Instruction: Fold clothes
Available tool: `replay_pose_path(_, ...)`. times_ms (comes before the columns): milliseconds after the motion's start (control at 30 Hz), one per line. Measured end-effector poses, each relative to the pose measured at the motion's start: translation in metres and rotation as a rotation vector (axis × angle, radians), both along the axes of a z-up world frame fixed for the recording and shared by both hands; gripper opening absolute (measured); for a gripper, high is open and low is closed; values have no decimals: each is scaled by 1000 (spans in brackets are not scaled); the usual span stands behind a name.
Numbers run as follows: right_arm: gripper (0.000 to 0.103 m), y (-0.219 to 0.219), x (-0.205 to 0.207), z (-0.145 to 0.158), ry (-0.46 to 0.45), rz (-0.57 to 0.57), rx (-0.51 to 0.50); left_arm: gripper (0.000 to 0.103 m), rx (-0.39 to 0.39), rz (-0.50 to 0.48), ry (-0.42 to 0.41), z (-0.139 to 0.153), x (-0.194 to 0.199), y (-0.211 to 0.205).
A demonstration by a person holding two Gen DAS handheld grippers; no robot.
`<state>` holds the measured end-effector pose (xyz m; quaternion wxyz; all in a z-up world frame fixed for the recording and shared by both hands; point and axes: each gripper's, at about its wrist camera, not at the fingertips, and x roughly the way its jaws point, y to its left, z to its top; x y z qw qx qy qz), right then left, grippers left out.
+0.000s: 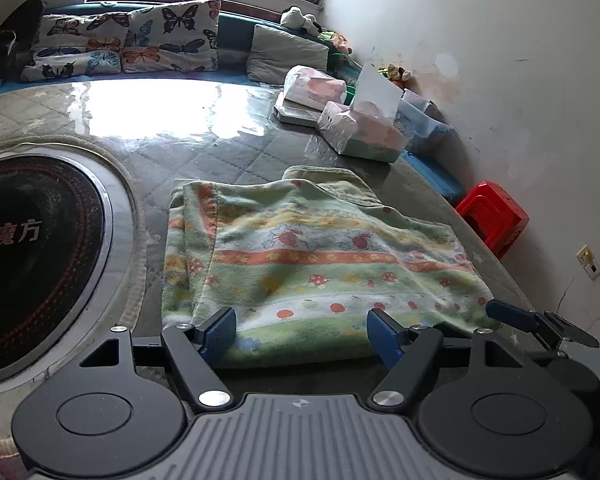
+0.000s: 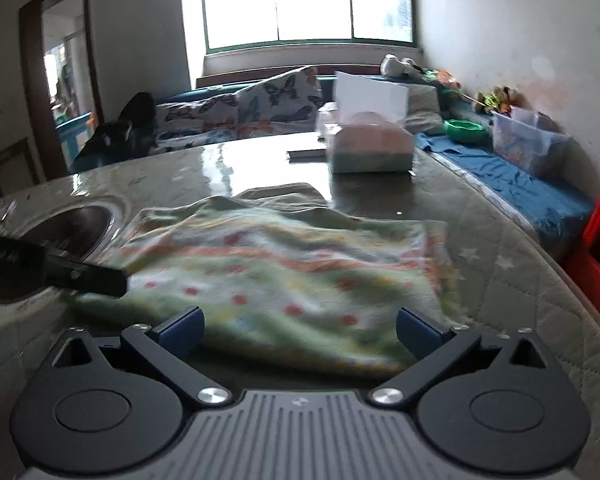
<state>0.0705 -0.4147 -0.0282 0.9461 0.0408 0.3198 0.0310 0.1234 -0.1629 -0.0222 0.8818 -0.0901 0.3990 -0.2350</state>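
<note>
**Folded garment rests on quilted table as both tongs stand wide**

While daylight glares off the table (image 1: 220,148), a folded garment (image 1: 312,256) printed with green, orange and white bands, red dots and mushrooms lies flat on its quilted grey cover, near the front edge. Left gripper (image 1: 302,330) stands with its blue pads spread wide, one at each side of the cloth's near hem, pressing on nothing. Right gripper (image 2: 300,330) is spread wider, its pads flanking the same hem without gripping; its tip also shows at the right edge of the left view. Beside the garment, to its left, sits a round black cooktop (image 1: 32,248) sunk into the table. Behind it stands a tissue box (image 1: 360,132), and butterfly cushions (image 1: 132,40) line the bench under the window. A red stool (image 1: 494,216) stands by the wall.
</note>
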Motion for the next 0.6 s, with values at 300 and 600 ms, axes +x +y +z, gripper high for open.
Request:
replay_pose_path(300,103,-10,-4,0,-7,-37,67,92,17,7,-18,6,-9,4)
replay_pose_path(600,103,-11,-13,4,-9,-104,130,102,47,17,-25,7,-20,10)
